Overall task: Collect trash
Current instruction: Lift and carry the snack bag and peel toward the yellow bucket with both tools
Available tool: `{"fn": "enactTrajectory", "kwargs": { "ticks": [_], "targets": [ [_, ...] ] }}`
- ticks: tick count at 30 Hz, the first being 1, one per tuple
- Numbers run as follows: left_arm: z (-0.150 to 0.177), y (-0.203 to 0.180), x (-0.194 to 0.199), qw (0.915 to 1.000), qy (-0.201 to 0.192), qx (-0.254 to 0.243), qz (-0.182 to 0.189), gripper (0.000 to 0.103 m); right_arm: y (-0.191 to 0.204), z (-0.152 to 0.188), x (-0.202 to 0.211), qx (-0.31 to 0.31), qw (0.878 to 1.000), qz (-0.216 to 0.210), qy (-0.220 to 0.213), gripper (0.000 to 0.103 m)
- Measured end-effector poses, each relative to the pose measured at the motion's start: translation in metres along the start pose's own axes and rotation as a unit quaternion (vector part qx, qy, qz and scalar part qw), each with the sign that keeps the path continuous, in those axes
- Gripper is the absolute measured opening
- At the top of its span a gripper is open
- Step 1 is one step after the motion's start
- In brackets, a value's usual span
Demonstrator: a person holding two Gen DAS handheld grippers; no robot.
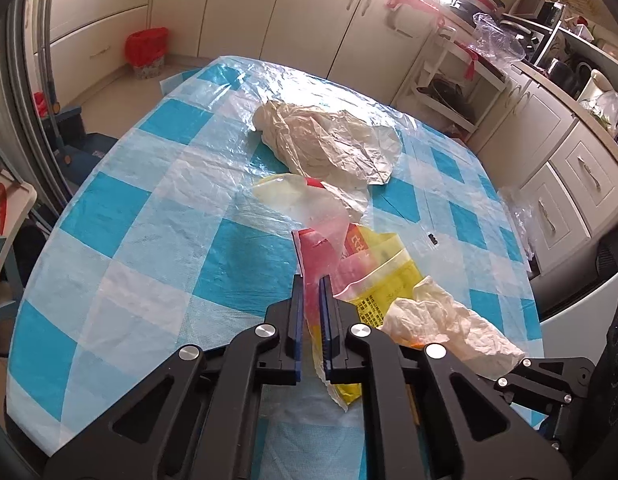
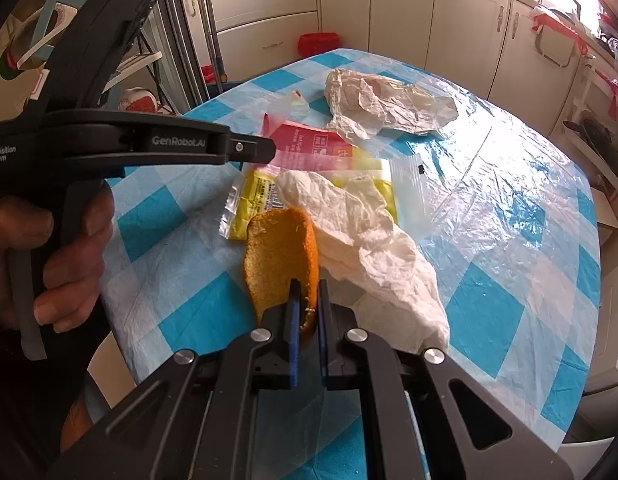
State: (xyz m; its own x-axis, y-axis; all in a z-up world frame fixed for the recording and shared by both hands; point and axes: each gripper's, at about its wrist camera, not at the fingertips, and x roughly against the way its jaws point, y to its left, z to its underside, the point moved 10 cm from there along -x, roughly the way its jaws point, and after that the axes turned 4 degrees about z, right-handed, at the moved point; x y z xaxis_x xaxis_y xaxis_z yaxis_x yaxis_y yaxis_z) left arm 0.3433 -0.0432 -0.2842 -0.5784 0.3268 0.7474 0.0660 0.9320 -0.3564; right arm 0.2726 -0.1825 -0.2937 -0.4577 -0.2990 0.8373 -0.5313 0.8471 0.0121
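The left gripper [image 1: 312, 280] has its jaws closed to a narrow slit, pinching the edge of a red-and-yellow clear plastic packet [image 1: 361, 268], which trails toward twelve o'clock across the blue-and-white checked table covered in plastic sheeting [image 1: 157, 216]. The right gripper [image 2: 307, 284] is likewise nearly closed, clamped on a curved piece of orange peel [image 2: 279, 256]. A crumpled white tissue [image 2: 373, 248] lies touching the peel at its three o'clock. A crumpled beige paper bag [image 1: 329, 140] sits farther off at twelve o'clock. The person's hand [image 2: 65, 256] grips the left tool's handle.
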Motion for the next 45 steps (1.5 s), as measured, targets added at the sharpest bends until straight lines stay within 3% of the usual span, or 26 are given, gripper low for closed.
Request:
{"fn": "enactTrajectory", "kwargs": {
  "ticks": [15,23,27,30,32,34,36,45],
  "targets": [
    [-0.018,0.036,0.084,0.9968,-0.069,-0.008,-0.039,0.007,-0.002,0.002,0.001,-0.001,1.000,0.002,0.003,0.008],
    [0.022,0.049,0.058,0.9992,-0.005,-0.005,-0.039,0.009,0.001,0.007,0.004,-0.003,1.000,-0.001,0.004,0.008],
    [0.039,0.050,0.036,0.9989,0.028,0.007,-0.038,0.022,0.003,0.007,0.004,-0.001,1.000,-0.002,0.003,0.008],
    [0.041,0.046,0.033,0.9990,0.021,0.000,-0.040,0.030,0.006,0.006,0.003,0.006,1.000,0.001,0.003,0.008],
    [0.043,0.039,0.030,0.9992,0.028,-0.004,-0.028,0.030,0.008,0.006,0.003,0.010,1.000,0.002,0.003,0.008],
    [0.043,0.032,0.031,0.9995,0.027,-0.009,-0.015,0.013,0.008,0.005,0.002,0.011,1.000,0.002,0.003,0.008],
    [0.042,0.022,0.034,0.9995,0.022,-0.021,-0.007,0.008,0.008,0.005,0.001,0.011,1.000,0.001,0.003,0.008],
    [0.015,0.002,0.075,0.9990,-0.020,-0.021,0.034,0.003,0.008,0.005,0.001,0.013,1.000,0.003,0.002,0.008]
  ]
}}
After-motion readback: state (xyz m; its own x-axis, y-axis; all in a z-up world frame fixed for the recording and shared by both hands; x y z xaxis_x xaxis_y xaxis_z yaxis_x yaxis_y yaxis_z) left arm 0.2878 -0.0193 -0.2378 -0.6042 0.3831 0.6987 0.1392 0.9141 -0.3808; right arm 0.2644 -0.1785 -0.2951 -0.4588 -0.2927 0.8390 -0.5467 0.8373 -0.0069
